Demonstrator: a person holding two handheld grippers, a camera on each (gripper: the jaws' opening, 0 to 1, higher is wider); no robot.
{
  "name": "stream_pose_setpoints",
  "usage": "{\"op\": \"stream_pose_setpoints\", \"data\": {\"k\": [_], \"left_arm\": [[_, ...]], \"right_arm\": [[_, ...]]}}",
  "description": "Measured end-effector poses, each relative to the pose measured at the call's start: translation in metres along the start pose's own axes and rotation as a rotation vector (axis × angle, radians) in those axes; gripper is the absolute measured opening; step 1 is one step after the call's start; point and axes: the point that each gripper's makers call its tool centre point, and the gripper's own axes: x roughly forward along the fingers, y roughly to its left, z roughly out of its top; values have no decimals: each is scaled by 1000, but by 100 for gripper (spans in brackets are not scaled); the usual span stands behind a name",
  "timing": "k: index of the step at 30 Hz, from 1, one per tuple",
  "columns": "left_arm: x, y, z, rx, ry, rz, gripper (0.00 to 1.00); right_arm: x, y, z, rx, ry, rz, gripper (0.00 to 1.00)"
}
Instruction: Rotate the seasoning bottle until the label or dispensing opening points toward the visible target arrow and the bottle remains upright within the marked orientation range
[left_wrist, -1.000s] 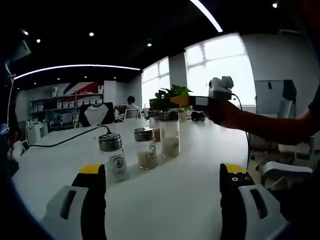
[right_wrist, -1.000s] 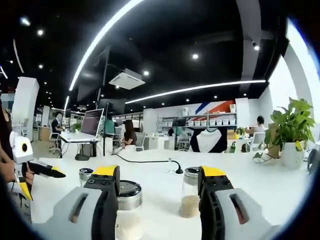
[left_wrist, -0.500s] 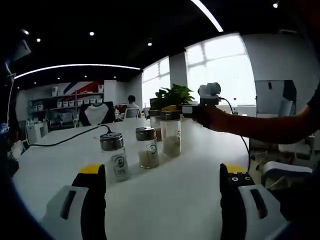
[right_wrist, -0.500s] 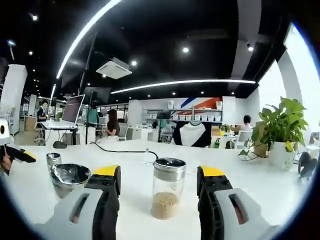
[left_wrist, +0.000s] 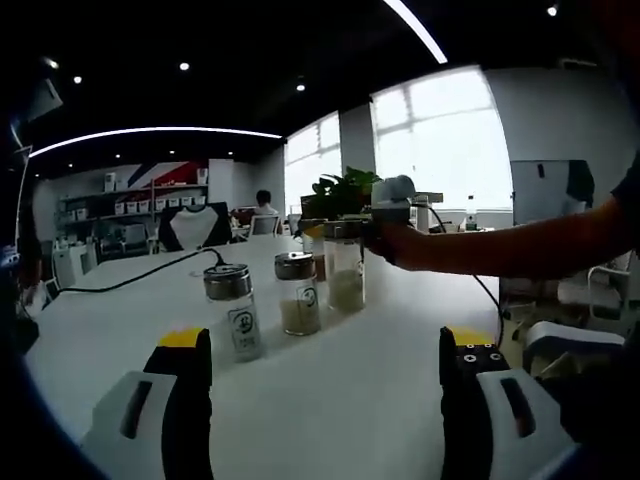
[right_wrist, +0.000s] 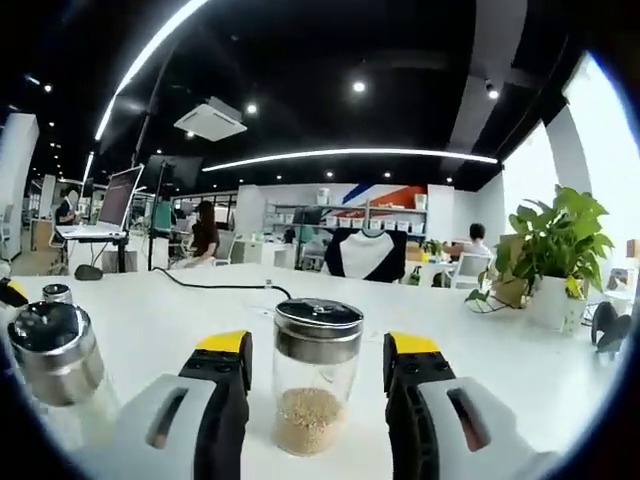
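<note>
Several glass seasoning bottles with metal lids stand in a row on the white table (left_wrist: 380, 330). Nearest is a labelled bottle (left_wrist: 232, 312), then a shorter one (left_wrist: 298, 293), then a tall one (left_wrist: 343, 265). My left gripper (left_wrist: 325, 340) is open over bare table, short of the row. A hand holds my right gripper (left_wrist: 340, 225) at the tall bottle's lid. A bottle (right_wrist: 315, 375) with pale grains at its bottom stands upright between the jaws of my right gripper (right_wrist: 318, 345). The jaws are open, with a gap on each side. Another bottle (right_wrist: 50, 350) stands to its left.
A potted plant (left_wrist: 340, 190) (right_wrist: 560, 250) stands at the far end of the table. A black cable (left_wrist: 150, 272) (right_wrist: 215, 285) runs across the tabletop. A white chair (left_wrist: 560, 340) sits past the table's right edge. People sit at desks in the background.
My right gripper has moved in along the row, so one bottle now stands centred between its jaws and looks larger. My left gripper has stayed in place.
</note>
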Motion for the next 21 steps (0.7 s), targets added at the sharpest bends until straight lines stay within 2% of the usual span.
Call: {"op": "stream_pose_setpoints", "data": {"k": [3, 6, 15, 18, 21], "left_arm": [[-1, 2, 0, -1, -1, 4, 100], [-1, 5, 1, -5, -3, 8, 100], [0, 1, -1, 7, 8, -1, 100], [1, -1, 0, 16, 9, -4, 100], [0, -1, -1, 15, 11, -3, 100]], "right_arm": [[5, -2, 0, 14, 5, -10, 50], [11, -5, -5, -10, 28, -23, 49], [14, -4, -3, 19, 15, -12, 41], [15, -5, -4, 72, 19, -11, 41], [15, 0, -2, 73, 17, -3, 38]]}}
